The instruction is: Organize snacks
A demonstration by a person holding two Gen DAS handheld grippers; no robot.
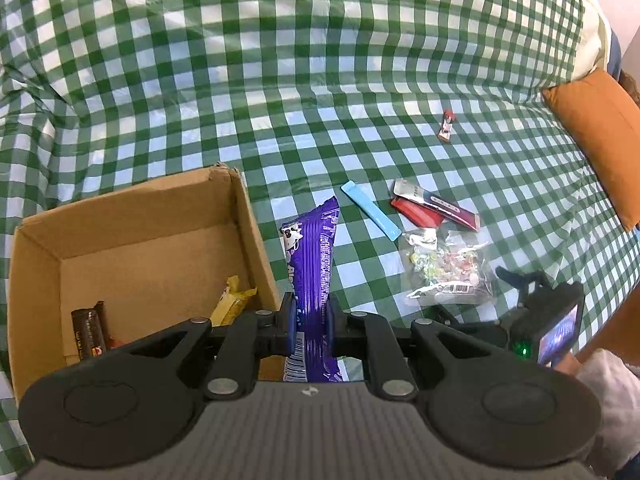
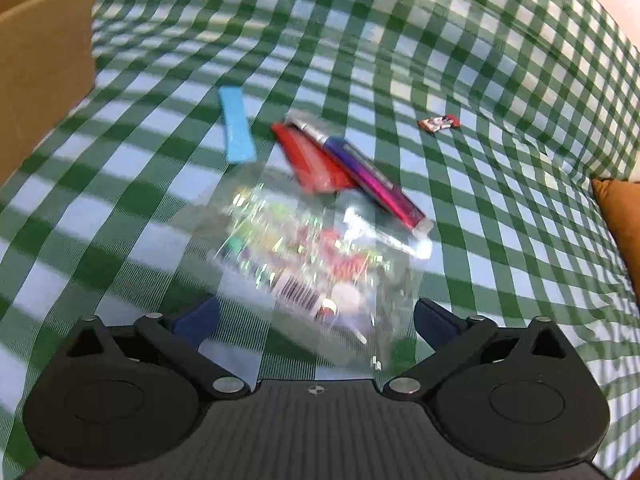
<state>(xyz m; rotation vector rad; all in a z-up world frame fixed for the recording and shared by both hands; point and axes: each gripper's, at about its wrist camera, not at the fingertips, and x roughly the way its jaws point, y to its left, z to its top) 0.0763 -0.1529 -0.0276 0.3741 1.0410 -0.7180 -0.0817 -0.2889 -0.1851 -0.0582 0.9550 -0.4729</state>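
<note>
Green checked cloth (image 1: 280, 80) spread across everything, wrinkled, with an orange cushion (image 1: 600, 148) off at the right edge. Cardboard box (image 1: 132, 248) open at the left, 2 or more snacks already lying on its floor, a dark bar (image 1: 89, 334) and a yellow packet (image 1: 232, 304) among them.

Left gripper (image 1: 310, 320) pinched narrow on a purple chocolate bar (image 1: 314, 256), long axis running straight out ahead between the fingers, just outside the box's right wall. Short shift to the left likely enough to bring it over the opening.

Right gripper (image 2: 316, 320) spread wide, nothing pressed between the pads, tilted steeply down at the cloth. Clear candy bag (image 2: 316, 264) lying directly ahead, its near edge between the 2 fingers, barcode facing up. Clearly the right hand's job, being the nearer one. Bag looks soft and crinkly, so a slippery pinch is a fair worry.

Beyond the bag: red packet (image 2: 316, 164) with a purple-and-pink stick (image 2: 372, 178) lying slantwise across it, light blue strip (image 2: 236, 128) to their left, small red-and-white candy (image 2: 438, 123) well apart on the right.
</note>
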